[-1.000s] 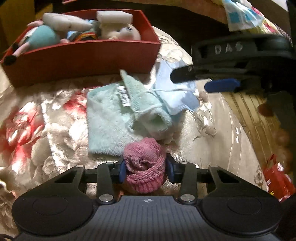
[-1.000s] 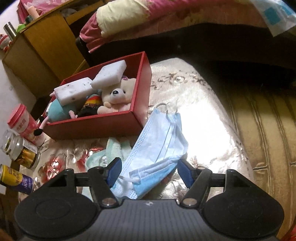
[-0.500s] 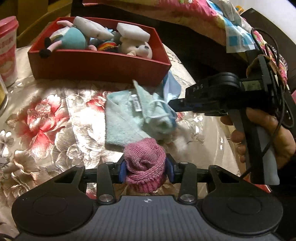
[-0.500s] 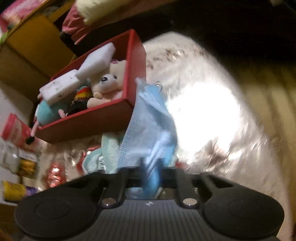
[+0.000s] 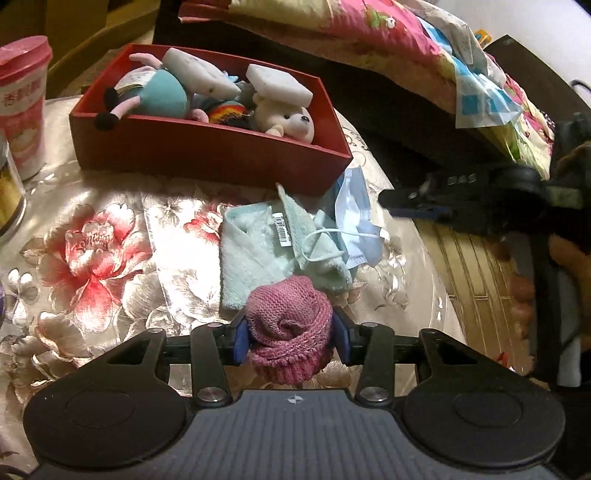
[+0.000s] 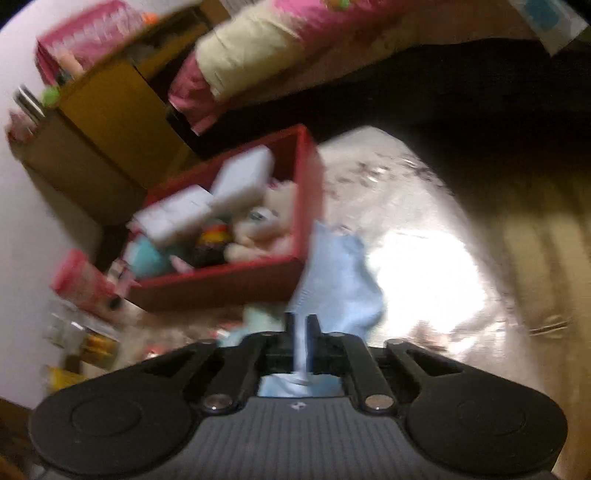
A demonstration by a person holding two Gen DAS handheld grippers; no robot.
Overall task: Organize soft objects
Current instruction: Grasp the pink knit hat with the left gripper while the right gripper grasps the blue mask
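My left gripper (image 5: 290,338) is shut on a pink knitted piece (image 5: 288,325), held above the flowered tablecloth. Beyond it lie a pale green fluffy cloth (image 5: 258,254) and a blue face mask (image 5: 354,218). A red box (image 5: 207,155) behind them holds plush toys and white sponges. In the blurred right wrist view my right gripper (image 6: 303,332) is shut on the blue face mask (image 6: 336,280), which hangs forward beside the red box (image 6: 221,284). In the left wrist view the right gripper (image 5: 417,203) is at the right, its tips close to the mask.
A pink cup (image 5: 22,107) and a can stand at the table's left edge. Bedding in pink (image 5: 369,33) lies behind the box. A wooden cabinet (image 6: 110,140) stands far left. The table's right edge drops to a tiled floor (image 5: 476,266).
My right gripper closed on the blue mask and lifted its near end. My left gripper rose and pulled back with the pink piece, so the box now shows further away.
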